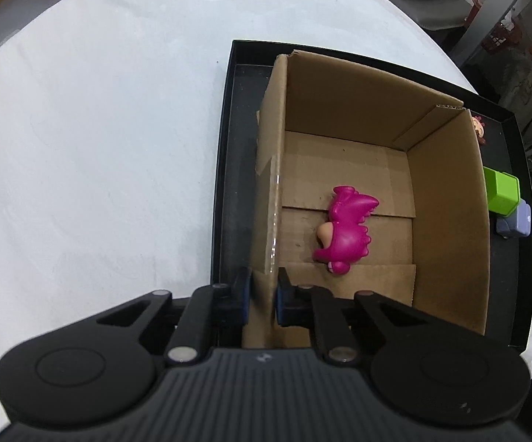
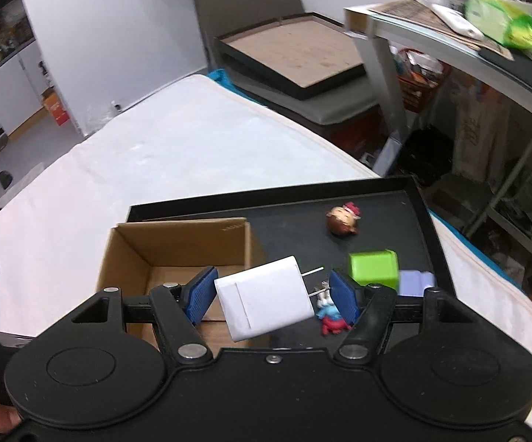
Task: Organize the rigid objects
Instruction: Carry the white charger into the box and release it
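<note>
Left wrist view: my left gripper (image 1: pixel 264 296) has its jaws clenched on the near wall of the open brown cardboard box (image 1: pixel 446 199), which I judge steadies the box for loading. The box stands in a shallow black tray (image 1: pixel 229 169) on a bed covered with a white sheet (image 1: pixel 100 129). On the box floor lies a magenta plastic dinosaur figurine (image 1: pixel 347 228), already sorted.

Right wrist view: my right gripper (image 2: pixel 273 293) grasps a white plastic plug-in charger (image 2: pixel 266 302) across its length, one pad on its flat end and the other on its metal prongs, above the box's right wall; I judge it is headed into the box. On the tray's bare right part wait a round brown-haired doll head (image 2: pixel 342 220), a lime-green plastic cube (image 2: pixel 373 269), a lilac block (image 2: pixel 415 283) touching it, and a small red-and-blue figure (image 2: pixel 330 316). At the left edge, white letters on a black surface read "DAS"; smaller lines below are illegible.
</note>
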`<state>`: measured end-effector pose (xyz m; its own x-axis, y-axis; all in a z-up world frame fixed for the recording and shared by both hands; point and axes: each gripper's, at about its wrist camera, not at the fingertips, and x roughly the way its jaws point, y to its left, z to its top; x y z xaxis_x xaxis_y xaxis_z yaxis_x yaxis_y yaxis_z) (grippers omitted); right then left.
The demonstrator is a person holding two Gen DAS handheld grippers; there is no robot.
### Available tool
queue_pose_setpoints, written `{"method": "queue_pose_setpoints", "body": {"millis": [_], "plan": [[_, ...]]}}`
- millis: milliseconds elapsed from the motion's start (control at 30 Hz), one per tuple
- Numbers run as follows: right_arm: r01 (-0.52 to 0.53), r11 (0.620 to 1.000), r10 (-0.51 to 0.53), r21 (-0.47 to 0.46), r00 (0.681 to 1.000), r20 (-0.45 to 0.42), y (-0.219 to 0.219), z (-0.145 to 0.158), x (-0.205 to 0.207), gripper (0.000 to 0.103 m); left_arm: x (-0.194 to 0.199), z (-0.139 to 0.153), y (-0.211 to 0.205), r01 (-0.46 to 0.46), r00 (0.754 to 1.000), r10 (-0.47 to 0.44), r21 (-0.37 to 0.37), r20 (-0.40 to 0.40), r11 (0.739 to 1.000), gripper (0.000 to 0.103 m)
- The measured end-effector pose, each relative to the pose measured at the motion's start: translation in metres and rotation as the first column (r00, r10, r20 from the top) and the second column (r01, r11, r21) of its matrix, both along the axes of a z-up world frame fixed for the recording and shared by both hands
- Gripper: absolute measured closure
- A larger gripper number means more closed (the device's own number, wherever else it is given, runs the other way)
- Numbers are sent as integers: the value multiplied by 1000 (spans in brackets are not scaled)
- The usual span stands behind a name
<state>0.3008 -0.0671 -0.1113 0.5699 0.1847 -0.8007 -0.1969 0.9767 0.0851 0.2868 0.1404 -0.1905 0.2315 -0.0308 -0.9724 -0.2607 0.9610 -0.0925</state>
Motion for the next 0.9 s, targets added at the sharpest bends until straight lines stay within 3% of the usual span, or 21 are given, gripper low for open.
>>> {"method": "queue_pose_setpoints", "body": {"millis": [467,900], "plan": [[-78,996,80,49,995,-52,40,-9,7,38,-10,-4,18,-127,992,127,-91,-3,988,90],[-61,993,75,98,987,-140,70,-36,22,38,-10,-3,29,-114,993,115,-123,3,986,89]]}}
